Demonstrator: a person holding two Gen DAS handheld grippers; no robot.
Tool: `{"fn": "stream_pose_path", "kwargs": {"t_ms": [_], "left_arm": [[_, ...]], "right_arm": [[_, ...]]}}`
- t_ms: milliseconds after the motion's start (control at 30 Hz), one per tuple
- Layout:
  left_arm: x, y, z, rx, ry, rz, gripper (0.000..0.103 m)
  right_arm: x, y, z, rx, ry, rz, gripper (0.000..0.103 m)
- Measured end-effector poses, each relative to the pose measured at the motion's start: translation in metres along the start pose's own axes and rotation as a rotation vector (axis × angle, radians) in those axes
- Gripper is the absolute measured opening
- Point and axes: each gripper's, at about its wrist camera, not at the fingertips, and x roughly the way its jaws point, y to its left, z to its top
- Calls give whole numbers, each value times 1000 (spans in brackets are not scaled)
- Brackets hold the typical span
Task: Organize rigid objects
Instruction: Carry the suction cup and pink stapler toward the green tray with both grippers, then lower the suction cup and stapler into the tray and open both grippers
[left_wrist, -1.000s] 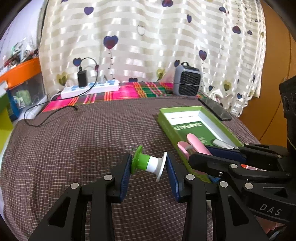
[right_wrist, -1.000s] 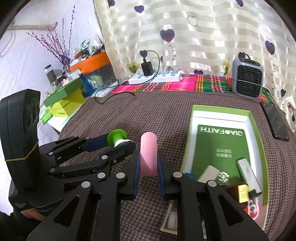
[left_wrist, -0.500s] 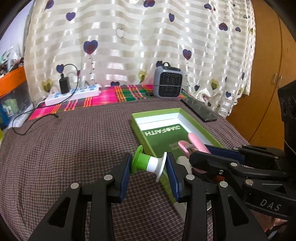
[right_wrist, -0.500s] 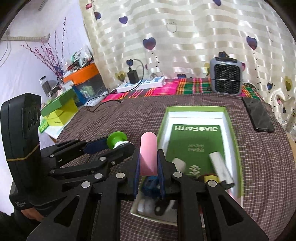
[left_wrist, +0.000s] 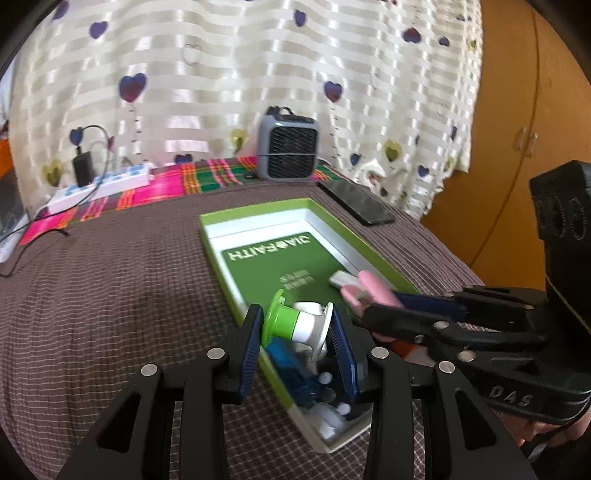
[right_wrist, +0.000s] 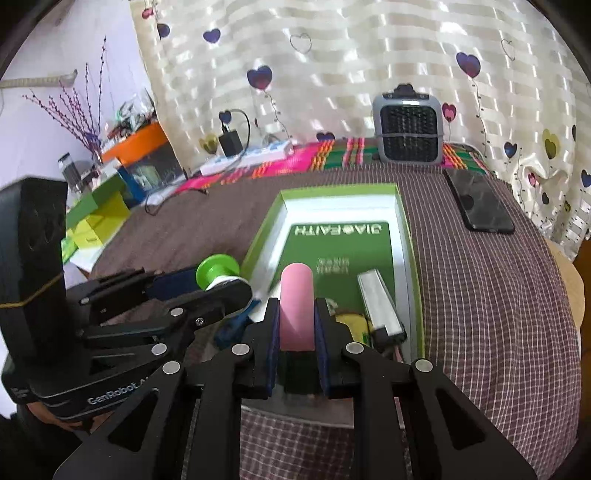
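- Carrying 2 objects toward the green box (left_wrist: 295, 206): the left gripper (left_wrist: 297, 325) clamps a green-and-white spool (left_wrist: 295, 323) end to end between its pads, and the right gripper (right_wrist: 297, 325) is pinched narrow on a pink cylinder (right_wrist: 296, 295) that stands up out of the jaws.
- Step in hand, judged: the transport-and-place phase; both loads hang over the near end of the box, neither released.
- Box contents: a green printed card (right_wrist: 340, 247) lines the floor; a silver bar (right_wrist: 378, 299), a yellow item (right_wrist: 354, 323) and a blue object (left_wrist: 291, 369) crowd the near end, from 5 to 7 o'clock of the box.
- Next move calls for lowering each load onto free floor, then widening the jaws; the far half, toward 12 o'clock, looks bare.
- Edges: the raised green rim runs just under the left gripper's pads and could catch the spool's flange.
- Open room: checked cloth (left_wrist: 110, 295) lies clear at 9 o'clock; a black phone (right_wrist: 478, 206) sits at 2 o'clock and a grey fan (right_wrist: 406, 129) at 12 o'clock, both well apart from the box.
- Grippers work just beside each other; simultaneous descent risks contact.
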Motion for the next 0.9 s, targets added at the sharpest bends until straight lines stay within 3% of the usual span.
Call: {"fn": "stream_pose_path", "kwargs": {"t_ms": [567, 733, 900], "left_arm": [[26, -2, 2, 28, 33, -4, 35], [28, -3, 1, 31, 38, -5, 35], [21, -4, 1, 36, 10, 4, 36]], "right_arm": [[12, -10, -2, -23, 26, -30, 19], [7, -9, -4, -43, 11, -45, 29], [0, -8, -5, -42, -6, -45, 31]]}}
